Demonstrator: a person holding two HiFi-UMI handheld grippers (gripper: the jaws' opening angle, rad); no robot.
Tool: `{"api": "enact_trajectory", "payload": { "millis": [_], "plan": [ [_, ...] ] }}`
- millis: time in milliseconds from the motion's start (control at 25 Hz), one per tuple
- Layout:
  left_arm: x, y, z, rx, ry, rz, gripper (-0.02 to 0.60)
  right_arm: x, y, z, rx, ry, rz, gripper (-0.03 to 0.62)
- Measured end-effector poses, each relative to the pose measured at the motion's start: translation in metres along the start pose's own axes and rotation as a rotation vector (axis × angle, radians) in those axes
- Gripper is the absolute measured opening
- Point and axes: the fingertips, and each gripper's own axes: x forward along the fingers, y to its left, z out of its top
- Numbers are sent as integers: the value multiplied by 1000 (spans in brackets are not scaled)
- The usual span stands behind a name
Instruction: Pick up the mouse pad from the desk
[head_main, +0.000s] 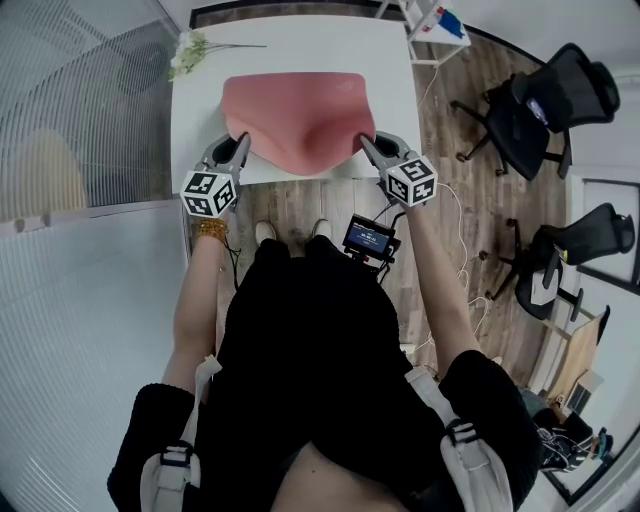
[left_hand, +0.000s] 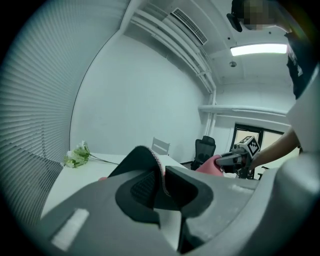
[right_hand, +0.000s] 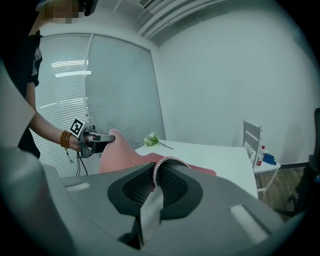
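Closest in, a small black device with a lit screen hangs in front of the person's dark clothing, above the wooden floor. Just beyond it, the two hand-held tools reach over the near edge of the white rectangular counter. The left gripper is closed on the near left corner of the soft pink mouse pad – in its own view the pad's dark underside and stitched edge stand pinched between the jaws. The right gripper is likewise clamped on the near right corner, with the pad's speckled rim caught between its ribbed pads. Both near corners are raised off the counter and the pad sags between them, while its far part lies on the counter top. Farther back, a sprig of white flowers with green leaves lies at the counter's far left corner – well apart from the pad. Off to the right, two black office chairs stand on the floor.
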Motion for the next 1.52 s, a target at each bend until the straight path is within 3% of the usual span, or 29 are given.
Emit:
{"api": "enact_trajectory", "payload": {
  "millis": [600, 1520],
  "plan": [
    [11, 10, 65, 50, -73, 44, 41, -2, -17, 69, -50, -104, -61, 45],
    [-10, -4, 147, 110, -196, 67, 41, -34, -3, 153, -112, -262, -117, 44]
  ]
}}
